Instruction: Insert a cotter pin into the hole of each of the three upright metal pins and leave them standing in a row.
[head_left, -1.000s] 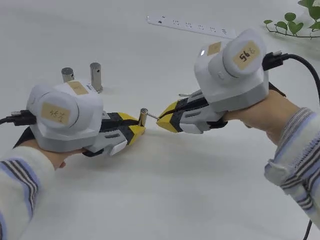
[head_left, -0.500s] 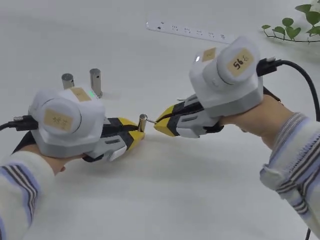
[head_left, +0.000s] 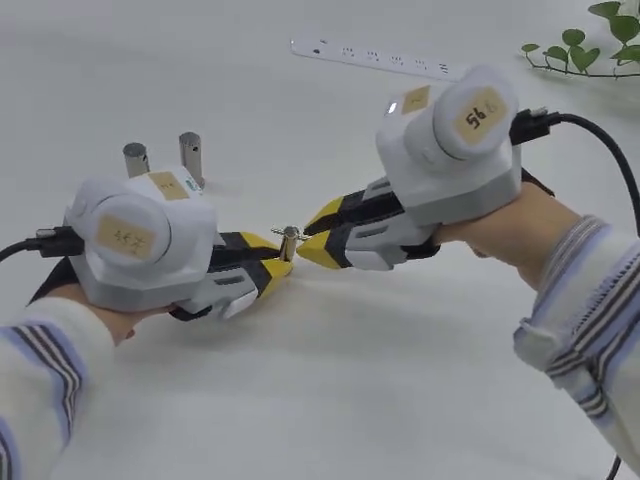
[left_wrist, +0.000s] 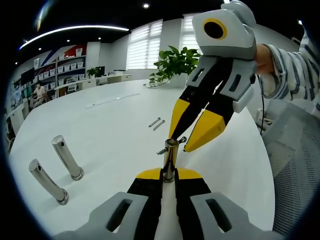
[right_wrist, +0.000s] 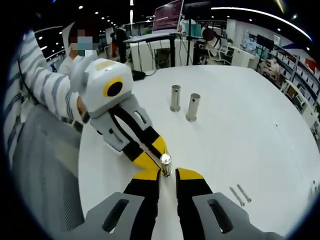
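The left hand-held gripper is clamped shut on the lower part of one metal pin, which stands upright on the white table, gripped between the yellow-tipped jaws. A cotter pin passes crosswise through the hole near the top of that metal pin, with a short end sticking out on each side. The right hand-held gripper comes in from 2 o'clock in the left gripper view; its jaws are parted, with the tips right beside the cotter pin's head, and whether they touch it cannot be told. In the head view the two hand-held grippers meet nose to nose at the centre of the table, each held in a hand with a striped sleeve. A second metal pin and a third metal pin stand upright side by side at about 10 o'clock from the held one, well apart from it. Two spare cotter pins lie together on the table. A power strip lies at 12 o'clock, and a plant at 1 o'clock.
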